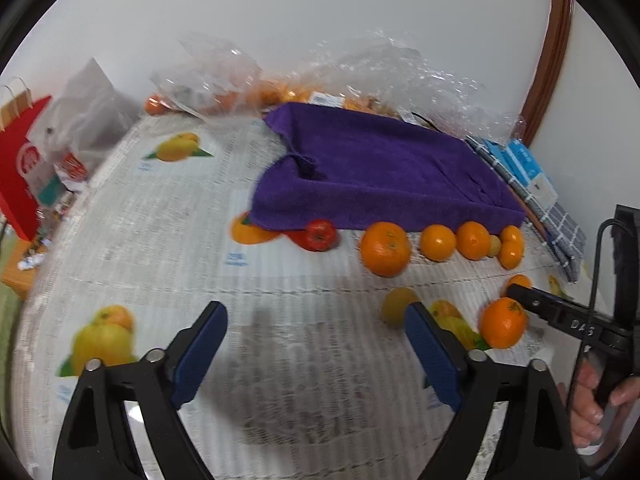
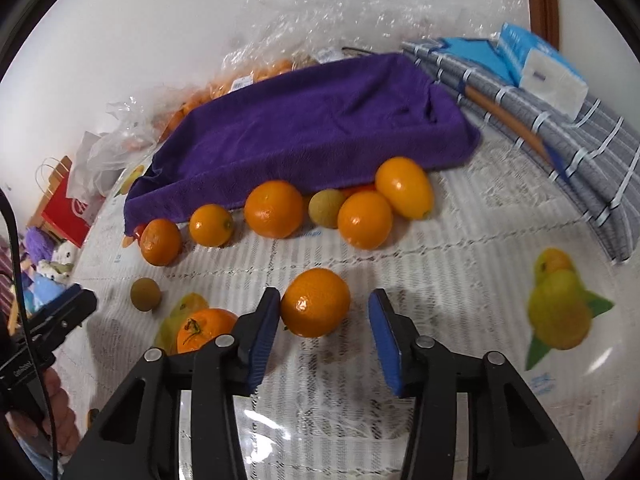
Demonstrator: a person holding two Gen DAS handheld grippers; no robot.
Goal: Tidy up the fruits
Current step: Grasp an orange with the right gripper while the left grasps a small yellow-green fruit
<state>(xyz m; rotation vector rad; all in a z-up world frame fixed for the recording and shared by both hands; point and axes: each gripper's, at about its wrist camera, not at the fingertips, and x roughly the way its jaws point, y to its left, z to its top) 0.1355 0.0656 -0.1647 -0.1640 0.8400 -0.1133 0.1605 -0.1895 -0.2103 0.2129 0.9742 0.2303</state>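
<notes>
Two grippers over the counter (image 2: pixel 460 240). Right gripper (image 2: pixel 320 334): fingers released, spread around one orange (image 2: pixel 315 302), left pad touching it, right pad apart. Left gripper (image 1: pixel 316 354): fingers released, nothing between them. Row of oranges (image 2: pixel 273 209) at 12 o'clock, along the purple towel's (image 2: pixel 320 120) near edge. Bare counter at 3 o'clock.

Red bag (image 1: pixel 18 176) — tissue pack (image 2: pixel 540 68), perhaps.
</notes>
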